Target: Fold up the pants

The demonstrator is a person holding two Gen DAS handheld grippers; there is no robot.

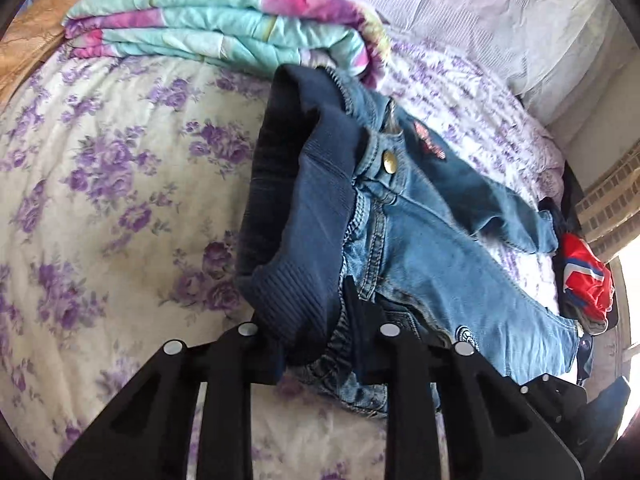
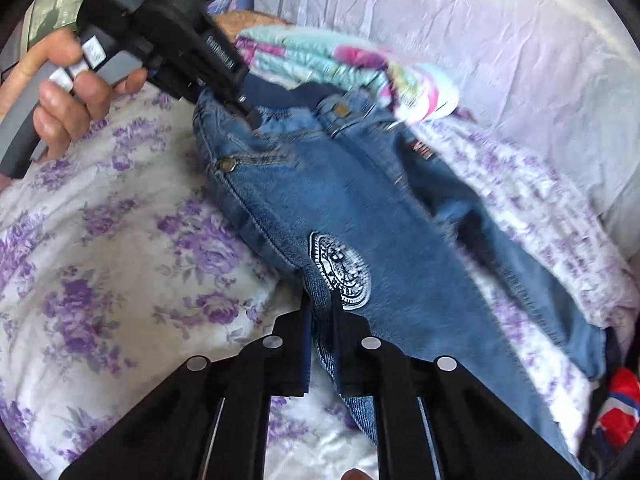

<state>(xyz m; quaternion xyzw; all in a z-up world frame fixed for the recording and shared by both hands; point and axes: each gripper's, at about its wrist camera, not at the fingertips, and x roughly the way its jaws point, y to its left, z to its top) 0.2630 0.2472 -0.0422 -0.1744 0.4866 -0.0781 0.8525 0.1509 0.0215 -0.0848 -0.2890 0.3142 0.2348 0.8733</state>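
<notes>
Nearest in the right wrist view: right gripper [image 2: 322, 320], jaws nearly together, pinching the lower edge of the pants [image 2: 360, 216] just below the round white patch [image 2: 340, 278]. Fabric seen between the jaws, so a firm nip by the look of it.

Nearest in the left wrist view: left gripper [image 1: 316, 316], jaws set somewhat apart but closed on a thick bunch of waistband and hip denim; dark ribbed waistband [image 1: 296, 240] draped over the near jaw. Same gripper seen from the right wrist view [image 2: 250, 114], held in a hand [image 2: 68, 92], biting the waist end of the pants.

Pants partly lifted off the bed [image 1: 100, 200], strung between the two grips. Long axis running from the waist at the left gripper out along the legs, away to the right. Left gripper at the waist, right gripper part-way down the near leg, at the patch. Two legs not aligned: far leg [image 1: 480, 196] splayed off separately, cuffs well apart. Probable next need: bringing one leg onto the other along that long axis, then laying flat.

Further out, folded floral blanket [image 1: 224, 12] just beyond the waistband, touching or overlapping it in both views; likely to crowd any spread toward the head of the bed. At the far right, beyond the cuffs, a red garment [image 1: 584, 276] at the bed's edge. Beyond all, pale pillows [image 1: 500, 12].
</notes>
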